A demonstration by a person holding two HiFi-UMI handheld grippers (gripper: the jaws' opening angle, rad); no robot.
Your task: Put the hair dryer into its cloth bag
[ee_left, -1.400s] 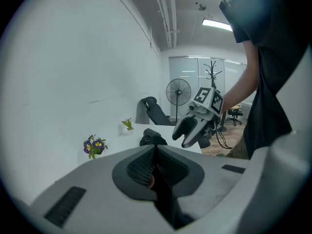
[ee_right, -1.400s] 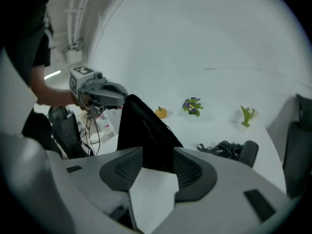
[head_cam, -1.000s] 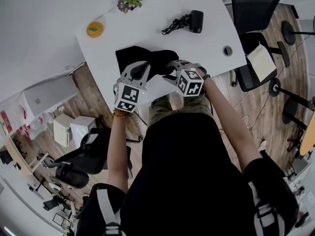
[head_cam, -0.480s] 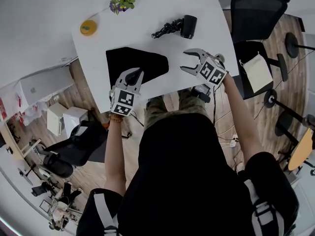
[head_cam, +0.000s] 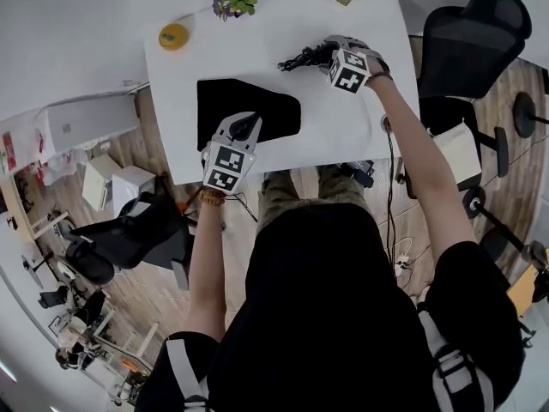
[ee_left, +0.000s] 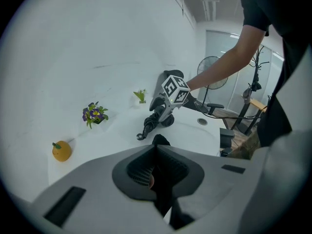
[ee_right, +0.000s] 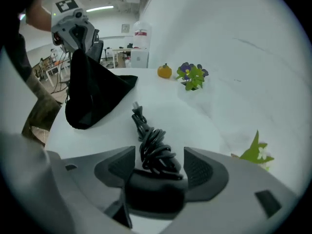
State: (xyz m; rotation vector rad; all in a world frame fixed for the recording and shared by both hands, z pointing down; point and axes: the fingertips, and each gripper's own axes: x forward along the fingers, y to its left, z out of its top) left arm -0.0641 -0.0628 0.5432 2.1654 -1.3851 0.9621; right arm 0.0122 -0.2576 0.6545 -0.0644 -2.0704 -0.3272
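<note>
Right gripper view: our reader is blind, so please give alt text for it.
The right gripper, its jaws just opening, straddles the black hair dryer and its coiled cord on the white table. Beyond, the left gripper pinches the black cloth bag by one edge.

Matt black cloth bag, smooth white table, matt black hair dryer

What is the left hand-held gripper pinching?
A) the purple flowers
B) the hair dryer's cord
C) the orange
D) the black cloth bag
D: the left hand-held gripper has its jaws closed on an edge of the black cloth bag, which pokes out between them.
</note>
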